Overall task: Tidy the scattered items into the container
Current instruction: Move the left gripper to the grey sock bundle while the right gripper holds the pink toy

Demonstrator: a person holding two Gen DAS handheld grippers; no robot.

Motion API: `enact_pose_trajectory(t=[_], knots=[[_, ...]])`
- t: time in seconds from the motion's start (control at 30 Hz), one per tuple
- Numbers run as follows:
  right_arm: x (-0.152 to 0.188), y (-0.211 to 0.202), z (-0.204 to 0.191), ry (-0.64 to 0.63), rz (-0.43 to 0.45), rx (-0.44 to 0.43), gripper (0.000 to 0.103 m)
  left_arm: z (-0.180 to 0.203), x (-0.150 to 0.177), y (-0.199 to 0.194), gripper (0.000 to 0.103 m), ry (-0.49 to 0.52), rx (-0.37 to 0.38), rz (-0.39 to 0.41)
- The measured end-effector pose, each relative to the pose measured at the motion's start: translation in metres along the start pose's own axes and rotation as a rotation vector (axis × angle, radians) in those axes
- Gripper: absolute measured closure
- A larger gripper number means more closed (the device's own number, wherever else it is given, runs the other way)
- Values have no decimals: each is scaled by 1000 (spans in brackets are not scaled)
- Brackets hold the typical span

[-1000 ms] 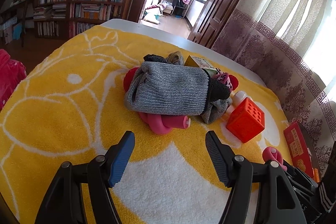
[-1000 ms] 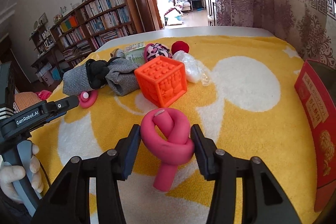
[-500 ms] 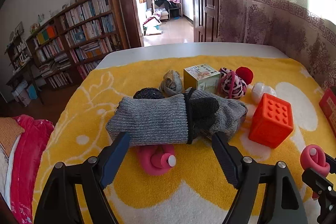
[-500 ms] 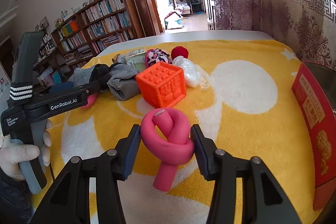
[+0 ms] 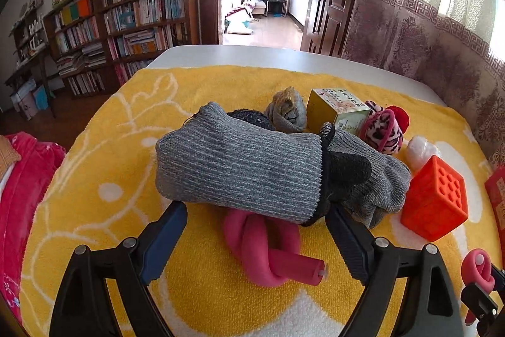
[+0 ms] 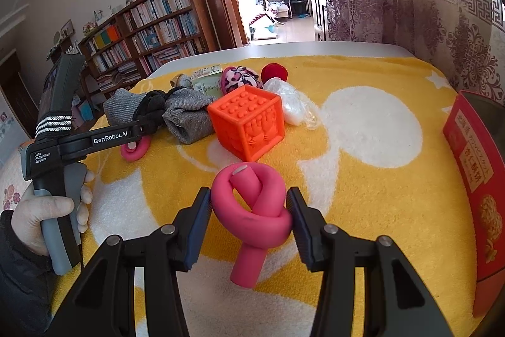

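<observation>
L gripper (image 5: 255,229): jaws wide, just been opening, either side of grey sock bundle (image 5: 240,172) and a pink knotted foam (image 5: 268,251) on the yellow towel (image 5: 104,166). R gripper (image 6: 249,210): jaws clamped on 2nd pink knot (image 6: 252,204). Red box (image 6: 473,166) near, at right.

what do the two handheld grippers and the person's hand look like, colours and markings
Both the left gripper and right gripper have black frames, silver bolts and ribbed pads, blue on one finger, black on the other. The left gripper's side reads GenRobot.AI in white, with a white-striped black band and grey handle. The left hand wears a white glove and dark sleeve.
</observation>
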State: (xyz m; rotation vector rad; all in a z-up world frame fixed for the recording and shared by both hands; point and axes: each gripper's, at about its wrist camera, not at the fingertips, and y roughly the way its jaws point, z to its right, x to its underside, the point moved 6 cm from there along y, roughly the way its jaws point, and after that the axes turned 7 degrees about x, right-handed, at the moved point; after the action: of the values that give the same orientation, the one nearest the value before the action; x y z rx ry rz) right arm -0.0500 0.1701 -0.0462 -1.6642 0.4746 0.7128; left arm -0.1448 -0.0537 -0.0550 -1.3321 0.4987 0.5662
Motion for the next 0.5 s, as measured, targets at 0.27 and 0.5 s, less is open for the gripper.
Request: enact_pose_trajectory(t=[0.27,0.5], knots=[[2,1,-1,-1,-4,1,50,1,-5,-4,12,-31,86,27],[2,0,-1,-3,3,4,50,-1,-9,-15,58,-56,158,62]])
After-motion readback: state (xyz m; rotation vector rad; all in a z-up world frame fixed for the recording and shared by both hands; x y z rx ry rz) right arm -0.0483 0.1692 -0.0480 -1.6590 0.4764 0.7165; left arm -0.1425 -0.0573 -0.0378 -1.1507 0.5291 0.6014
